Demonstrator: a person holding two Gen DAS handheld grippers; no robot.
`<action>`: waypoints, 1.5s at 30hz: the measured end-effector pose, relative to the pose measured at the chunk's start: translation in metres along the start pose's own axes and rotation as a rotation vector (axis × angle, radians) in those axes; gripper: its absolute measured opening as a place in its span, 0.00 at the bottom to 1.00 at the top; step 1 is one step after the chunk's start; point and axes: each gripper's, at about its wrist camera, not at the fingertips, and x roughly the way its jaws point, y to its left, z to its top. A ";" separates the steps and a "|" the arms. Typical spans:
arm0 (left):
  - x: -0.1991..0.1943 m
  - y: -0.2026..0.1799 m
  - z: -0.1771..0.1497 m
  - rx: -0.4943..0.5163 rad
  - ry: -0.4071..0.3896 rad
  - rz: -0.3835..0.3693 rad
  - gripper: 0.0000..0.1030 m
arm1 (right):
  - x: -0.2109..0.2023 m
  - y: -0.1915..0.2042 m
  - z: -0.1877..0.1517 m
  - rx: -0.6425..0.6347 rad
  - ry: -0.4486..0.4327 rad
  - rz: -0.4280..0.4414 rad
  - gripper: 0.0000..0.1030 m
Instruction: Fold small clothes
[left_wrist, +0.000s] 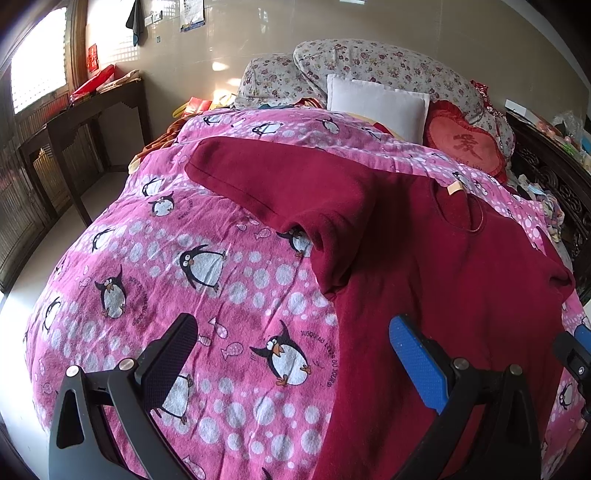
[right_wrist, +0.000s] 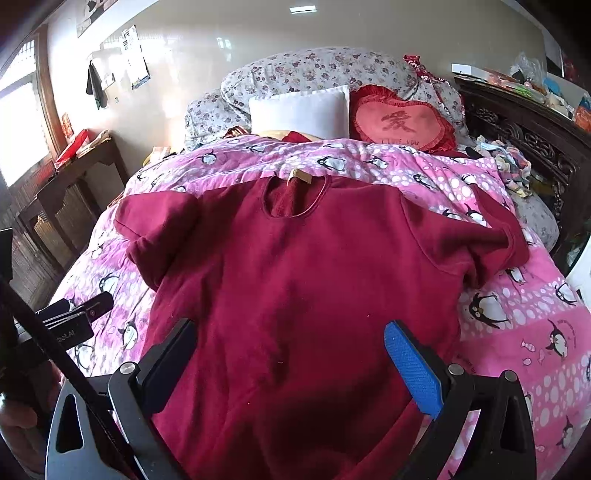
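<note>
A dark red long-sleeved top (right_wrist: 314, 266) lies spread flat, front up, on a pink penguin-print blanket (left_wrist: 207, 266). Its neck hole with a tan label (right_wrist: 301, 175) points to the pillows. In the left wrist view the top (left_wrist: 443, 266) fills the right side, with its left sleeve (left_wrist: 266, 177) stretched out toward the far left. My left gripper (left_wrist: 291, 339) is open and empty above the blanket by the top's left hem edge. My right gripper (right_wrist: 291, 347) is open and empty above the top's lower body. The right sleeve (right_wrist: 491, 243) lies bunched.
Flowered pillows (right_wrist: 306, 74), a white cushion (right_wrist: 299, 110) and a red heart cushion (right_wrist: 402, 122) lie at the bed head. A dark carved wooden frame (right_wrist: 524, 140) with clutter runs along the right. A dark wooden side table (left_wrist: 92, 110) stands on the left by the window.
</note>
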 end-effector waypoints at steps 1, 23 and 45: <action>0.001 0.000 0.001 0.000 0.000 0.001 1.00 | 0.001 0.000 0.000 0.002 0.000 -0.002 1.00; 0.089 0.116 0.082 -0.349 0.065 -0.106 1.00 | 0.054 0.017 0.035 -0.043 0.065 0.015 1.00; 0.180 0.159 0.151 -0.516 0.042 -0.162 0.07 | 0.094 0.017 0.031 -0.028 0.138 0.058 1.00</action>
